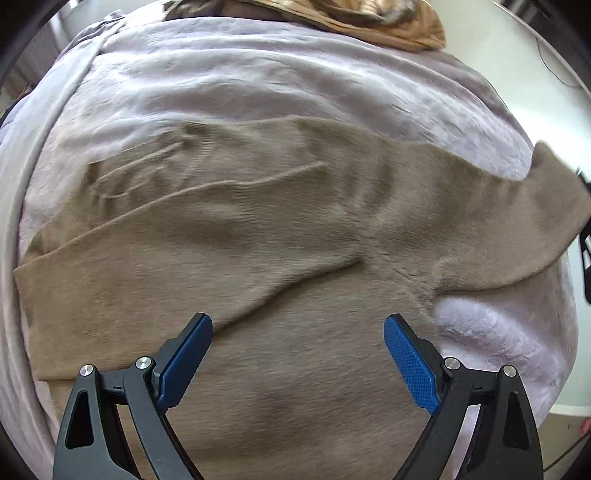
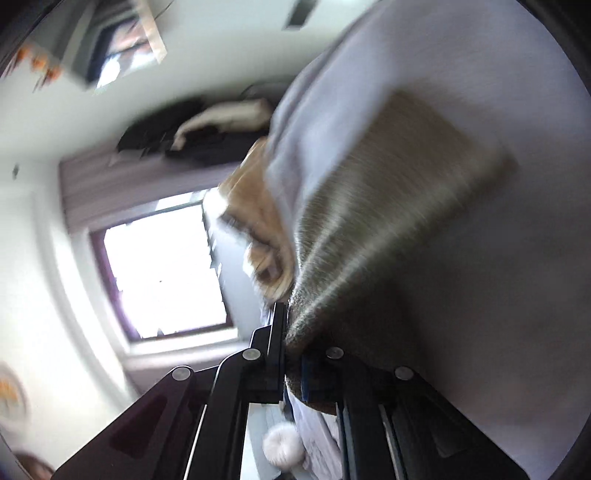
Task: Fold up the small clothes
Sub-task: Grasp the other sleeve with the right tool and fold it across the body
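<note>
A taupe knit garment (image 1: 258, 236) lies spread on a pale lilac blanket (image 1: 258, 74); one sleeve is folded across its body. My left gripper (image 1: 298, 332) is open just above the garment's lower middle and holds nothing. The garment's right sleeve (image 1: 546, 206) is lifted toward the right edge of the left wrist view. In the right wrist view, my right gripper (image 2: 291, 332) is shut on the taupe garment (image 2: 369, 229), which stretches taut away from the jaws. That view is tilted and blurred.
A tan ribbed garment (image 1: 369, 18) lies bunched at the blanket's far edge; it also shows in the right wrist view (image 2: 258, 229). A white surface (image 1: 546, 66) lies beyond the blanket at the right. A bright window (image 2: 162, 269) and a dark shelf (image 2: 184, 140) show behind.
</note>
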Demonstrator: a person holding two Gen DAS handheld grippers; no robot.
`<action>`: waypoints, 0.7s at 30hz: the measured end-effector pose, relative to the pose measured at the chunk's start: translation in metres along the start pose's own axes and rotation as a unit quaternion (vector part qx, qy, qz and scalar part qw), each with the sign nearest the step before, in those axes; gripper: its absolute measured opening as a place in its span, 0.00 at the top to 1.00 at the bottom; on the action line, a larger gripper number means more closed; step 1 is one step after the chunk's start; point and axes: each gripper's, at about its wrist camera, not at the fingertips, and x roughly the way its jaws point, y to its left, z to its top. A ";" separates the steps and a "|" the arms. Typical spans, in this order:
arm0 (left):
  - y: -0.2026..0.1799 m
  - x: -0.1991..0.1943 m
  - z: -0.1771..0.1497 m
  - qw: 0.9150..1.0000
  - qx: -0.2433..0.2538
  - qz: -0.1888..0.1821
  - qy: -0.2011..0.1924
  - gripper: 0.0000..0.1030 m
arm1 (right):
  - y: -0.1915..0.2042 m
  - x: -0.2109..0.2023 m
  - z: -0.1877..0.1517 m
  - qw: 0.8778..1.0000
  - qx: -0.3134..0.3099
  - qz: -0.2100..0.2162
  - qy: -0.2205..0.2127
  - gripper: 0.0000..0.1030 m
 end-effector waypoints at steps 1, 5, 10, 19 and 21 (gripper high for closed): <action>0.009 -0.001 0.000 1.000 -0.007 0.001 -0.002 0.08 | 0.010 0.012 -0.005 1.000 -0.017 0.003 0.018 0.94; 0.055 -0.009 -0.005 0.999 -0.043 0.015 -0.010 0.08 | 0.053 0.079 -0.050 0.987 -0.105 -0.003 0.120 0.94; 0.110 -0.016 -0.020 0.996 -0.080 0.037 -0.012 0.08 | 0.074 0.171 -0.125 0.950 -0.202 -0.049 0.233 0.94; 0.201 -0.021 -0.054 0.986 -0.159 0.057 -0.005 0.08 | -0.003 0.285 -0.262 0.859 -0.275 -0.209 0.379 0.90; 0.210 -0.022 -0.062 0.984 -0.168 0.054 -0.006 0.08 | -0.022 0.297 -0.268 0.848 -0.263 -0.255 0.383 0.89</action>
